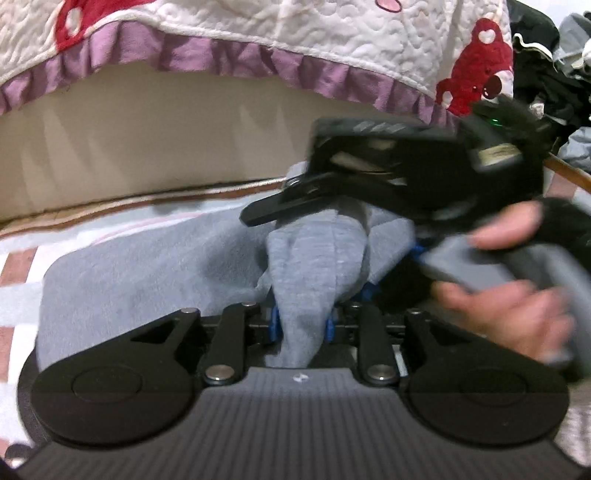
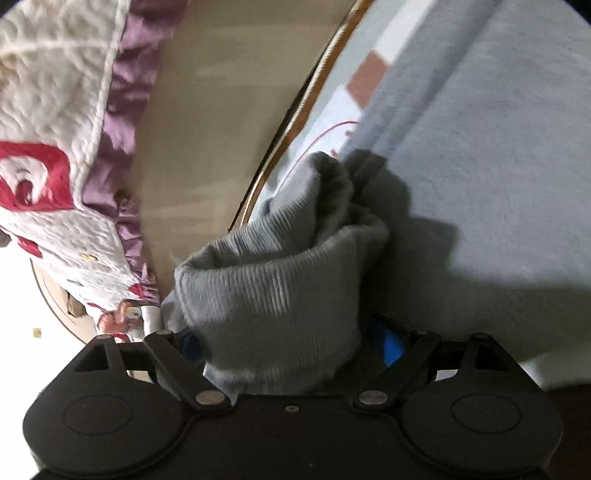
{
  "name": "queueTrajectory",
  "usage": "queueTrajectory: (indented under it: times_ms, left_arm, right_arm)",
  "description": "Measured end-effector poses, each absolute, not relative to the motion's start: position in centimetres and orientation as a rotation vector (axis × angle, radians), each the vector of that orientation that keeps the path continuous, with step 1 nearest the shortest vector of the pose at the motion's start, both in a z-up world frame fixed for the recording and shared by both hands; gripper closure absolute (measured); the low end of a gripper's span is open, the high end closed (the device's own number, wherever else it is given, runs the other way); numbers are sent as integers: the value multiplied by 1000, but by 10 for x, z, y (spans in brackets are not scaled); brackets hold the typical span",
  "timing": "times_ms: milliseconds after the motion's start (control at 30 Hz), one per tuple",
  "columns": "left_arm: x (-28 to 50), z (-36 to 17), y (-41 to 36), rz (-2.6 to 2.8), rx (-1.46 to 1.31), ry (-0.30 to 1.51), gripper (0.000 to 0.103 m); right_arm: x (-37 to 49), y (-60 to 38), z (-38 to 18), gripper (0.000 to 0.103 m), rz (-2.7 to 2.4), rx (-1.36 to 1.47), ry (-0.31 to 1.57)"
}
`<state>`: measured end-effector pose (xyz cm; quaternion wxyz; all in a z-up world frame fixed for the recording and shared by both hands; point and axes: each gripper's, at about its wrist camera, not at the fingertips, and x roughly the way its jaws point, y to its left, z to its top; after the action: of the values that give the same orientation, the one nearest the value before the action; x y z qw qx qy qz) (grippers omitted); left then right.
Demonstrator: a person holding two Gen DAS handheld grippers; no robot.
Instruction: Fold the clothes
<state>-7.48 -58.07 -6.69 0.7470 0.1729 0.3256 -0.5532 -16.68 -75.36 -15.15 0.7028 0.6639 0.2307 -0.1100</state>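
A grey sweatshirt (image 1: pixel 147 266) lies on a checked sheet (image 1: pixel 22 295). My left gripper (image 1: pixel 303 325) is shut on a bunched fold of the grey sweatshirt, which hides its blue pads. The right gripper's body (image 1: pixel 399 173) crosses the left wrist view above the cloth, held by a hand (image 1: pixel 509 314). In the right wrist view my right gripper (image 2: pixel 291 350) is shut on the sweatshirt's ribbed grey cuff or hem (image 2: pixel 273 295), with the rest of the garment (image 2: pixel 498 147) spread behind it.
A white quilted blanket (image 1: pixel 295 33) with purple frill and red bear prints hangs over a beige bed side (image 1: pixel 147 155). A pile of dark clothes (image 1: pixel 546 74) sits at the far right. The wooden edge (image 2: pixel 317 85) borders the sheet.
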Motion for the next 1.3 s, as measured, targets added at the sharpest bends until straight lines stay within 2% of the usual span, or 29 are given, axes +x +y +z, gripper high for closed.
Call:
queueTrajectory:
  times_ms: [33, 67, 133, 167, 233, 400, 567, 767, 867, 933, 1067, 1300]
  left_arm:
    - [-73, -60, -574, -1185, 380, 736, 59]
    - [-74, -53, -568, -1156, 383, 735, 57]
    - [-75, -41, -546, -1147, 379, 686, 54]
    - [-74, -36, -536, -1121, 385, 639, 51]
    - [-67, -30, -522, -1074, 379, 590, 48]
    - [-30, -29, -502, -1002, 252, 638, 48]
    - [-20, -34, -525, -1081, 231, 657, 48]
    - [-35, -44, -582, -1297, 265, 707, 47]
    - [-50, -74, -616, -1331, 368, 773, 45]
    - [-63, -96, -634, -1261, 490, 751, 45]
    - [-77, -106, -637, -1191, 478, 731, 45]
    - [-68, -100, -623, -1207, 421, 733, 45]
  right_arm:
    - [-158, -752, -148, 17, -267, 1407, 523]
    - [-154, -748, -143, 21, -289, 1325, 536]
    - [-152, -740, -132, 38, -312, 1201, 538]
    - [-154, -737, -126, 42, -310, 1170, 523]
    - [-159, -733, -111, 64, -309, 1103, 478]
    - [-178, -729, -67, 68, -349, 909, 314]
    - [-222, -728, -18, 69, -405, 750, 196]
    - [-308, -776, 26, 70, -603, 523, 335]
    - [-352, -825, 13, 69, -714, 584, 382]
    - [-373, -856, -8, 66, -815, 608, 438]
    - [-391, -887, -67, 66, -889, 654, 552]
    - [-395, -881, -55, 66, -933, 595, 447]
